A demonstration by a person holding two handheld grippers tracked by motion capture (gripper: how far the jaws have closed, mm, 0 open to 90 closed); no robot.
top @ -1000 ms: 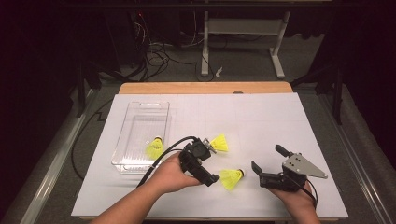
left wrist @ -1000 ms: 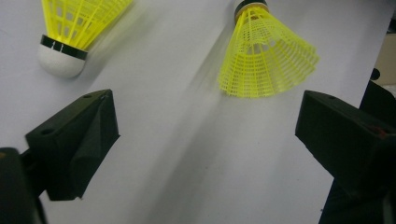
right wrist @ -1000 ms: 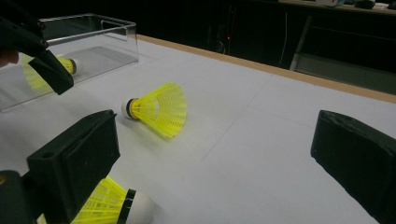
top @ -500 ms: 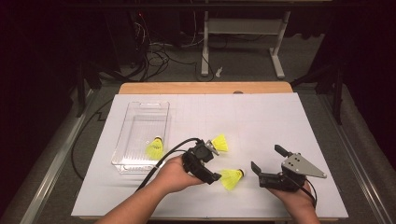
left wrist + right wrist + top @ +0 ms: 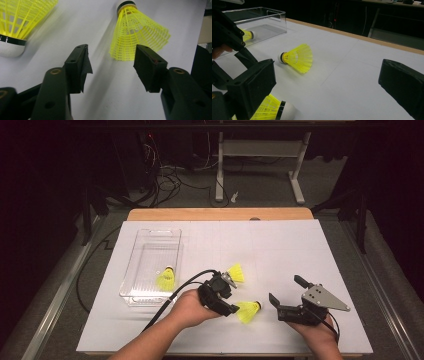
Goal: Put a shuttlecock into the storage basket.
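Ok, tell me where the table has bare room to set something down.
Free: the white sheet right of the clear bin and behind both tongs. Crowded: front centre, where the left tongs sit between two loose shuttlecocks, with the right tongs alongside.

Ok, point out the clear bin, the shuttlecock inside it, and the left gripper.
clear bin (image 5: 150, 236): high view, far rim.
shuttlecock in bin (image 5: 165, 279): high view, yellow skirt.
left gripper (image 5: 111, 61): left gripper view, between open jaws.

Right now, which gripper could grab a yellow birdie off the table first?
Probably the left gripper: it sits open between the two loose shuttlecocks, the far one just beyond its jaws. The right gripper, also open, waits off to the side.
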